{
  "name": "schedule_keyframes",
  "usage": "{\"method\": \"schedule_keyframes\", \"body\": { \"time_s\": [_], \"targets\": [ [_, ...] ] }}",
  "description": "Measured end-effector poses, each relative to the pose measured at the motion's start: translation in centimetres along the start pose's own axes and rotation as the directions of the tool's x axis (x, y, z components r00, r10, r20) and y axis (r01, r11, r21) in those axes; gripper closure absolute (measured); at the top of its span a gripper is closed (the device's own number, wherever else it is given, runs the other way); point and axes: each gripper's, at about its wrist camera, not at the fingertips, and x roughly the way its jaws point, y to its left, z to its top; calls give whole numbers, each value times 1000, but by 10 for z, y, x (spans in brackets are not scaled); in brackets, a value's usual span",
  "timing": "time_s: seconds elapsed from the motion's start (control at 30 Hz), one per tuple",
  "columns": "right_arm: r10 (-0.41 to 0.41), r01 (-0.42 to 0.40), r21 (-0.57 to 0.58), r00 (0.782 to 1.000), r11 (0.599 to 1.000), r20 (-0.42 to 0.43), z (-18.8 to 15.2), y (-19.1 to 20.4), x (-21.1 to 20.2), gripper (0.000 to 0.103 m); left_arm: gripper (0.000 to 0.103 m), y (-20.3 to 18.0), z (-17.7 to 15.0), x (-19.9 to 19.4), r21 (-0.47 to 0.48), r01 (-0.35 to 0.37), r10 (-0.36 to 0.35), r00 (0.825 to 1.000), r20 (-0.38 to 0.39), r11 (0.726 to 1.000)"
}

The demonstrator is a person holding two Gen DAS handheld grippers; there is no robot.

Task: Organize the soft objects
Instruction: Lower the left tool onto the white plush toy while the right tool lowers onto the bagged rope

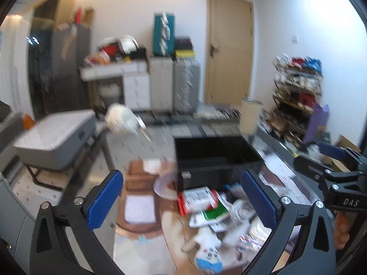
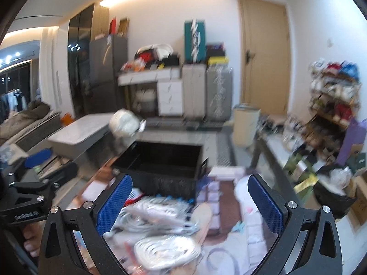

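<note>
My left gripper point(image 1: 182, 197) is open, with nothing between its blue pads. Just beyond it stands an open black box point(image 1: 206, 174). In front of the box lies a pile with a red and white packet point(image 1: 199, 199) and a white plush toy point(image 1: 207, 251). A blurred white soft lump point(image 1: 121, 120) shows above the floor, left of the box, with nothing visibly holding it. My right gripper point(image 2: 190, 202) is also open and empty, over coiled white cables point(image 2: 165, 249). The same black box point(image 2: 160, 181) and white lump point(image 2: 125, 122) lie ahead of it.
A grey low table point(image 1: 55, 137) stands at the left and a beige bin point(image 1: 251, 116) behind the box. A cluttered shelf point(image 1: 298, 91) and a side table point(image 2: 286, 151) line the right. Cabinets and a closed door point(image 1: 229, 52) fill the back wall.
</note>
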Motion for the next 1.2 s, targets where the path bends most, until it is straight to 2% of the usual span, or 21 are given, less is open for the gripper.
{"method": "schedule_keyframes", "body": {
  "time_s": [0.03,0.1,0.17,0.27,0.47,0.53,0.73,0.8,0.93,1.03,1.1,1.17,1.2],
  "targets": [
    [8,-8,-4,999,1000,-50,3,1,4,0,0,1,2,4,8,26,-25,999,-46,1000],
    [36,-37,-9,992,999,-122,6,2,11,0,1,-3,1,9,48,30,-25,993,-112,998],
    [58,-61,-12,981,998,-187,5,1,19,0,13,-8,-3,16,96,23,-7,986,-164,995],
    [67,-70,-1,959,998,-274,-7,-1,34,0,16,-13,-16,28,121,44,-12,968,-252,992],
    [83,-96,-8,898,995,-432,-50,0,69,0,17,-21,-43,43,139,67,-13,934,-356,988],
    [66,-83,-20,892,996,-448,-55,-1,75,1,17,-24,-48,44,157,70,-8,930,-367,985],
    [-73,35,-92,892,995,-446,-57,-18,90,4,17,-27,-52,45,180,73,0,927,-374,981],
    [-60,25,-82,886,996,-459,-59,-22,96,4,17,-26,-54,47,182,73,2,925,-381,981],
    [-94,33,-134,873,990,-478,-64,-20,96,5,17,-25,-56,47,183,74,3,922,-388,980],
    [-74,17,-119,869,993,-490,-67,-22,87,9,32,-23,-57,46,185,70,8,920,-391,980],
    [-60,15,-96,871,995,-488,-65,-22,78,21,36,-22,-60,44,179,83,-4,915,-403,980],
    [16,-35,-30,867,999,-498,-63,-19,69,21,48,-23,-62,44,175,97,-16,910,-415,980],
    [75,-79,14,856,997,-512,-64,-15,66,21,52,-24,-62,44,177,105,-21,907,-421,979]
  ]
}}
